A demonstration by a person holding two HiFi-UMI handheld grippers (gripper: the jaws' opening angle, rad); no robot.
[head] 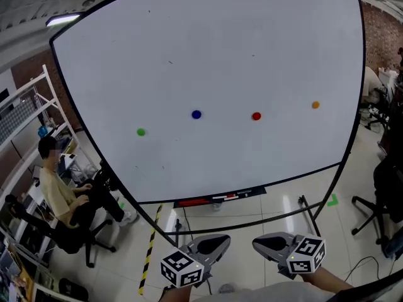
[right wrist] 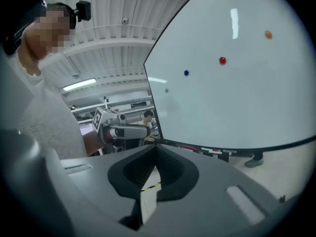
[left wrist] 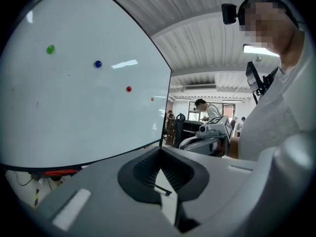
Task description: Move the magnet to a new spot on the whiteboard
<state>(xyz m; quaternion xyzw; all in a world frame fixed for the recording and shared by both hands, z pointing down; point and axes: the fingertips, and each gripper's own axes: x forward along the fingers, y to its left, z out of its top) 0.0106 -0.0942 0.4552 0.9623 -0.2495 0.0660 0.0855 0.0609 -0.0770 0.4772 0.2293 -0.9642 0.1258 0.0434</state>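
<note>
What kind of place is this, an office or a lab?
Likely a lab or workshop office: a large standing whiteboard with coloured magnets, a person seated on an office chair, and metal shelving.

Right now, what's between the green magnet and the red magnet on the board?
A small round blue magnet sits between the round green magnet and the round red magnet on the white whiteboard. The head view shows it.

Upright whiteboard [head: 208, 55] with green magnet [head: 140, 131], blue magnet [head: 196, 114], red magnet [head: 256, 116] and orange magnet [head: 315, 105] in a loose row
</note>
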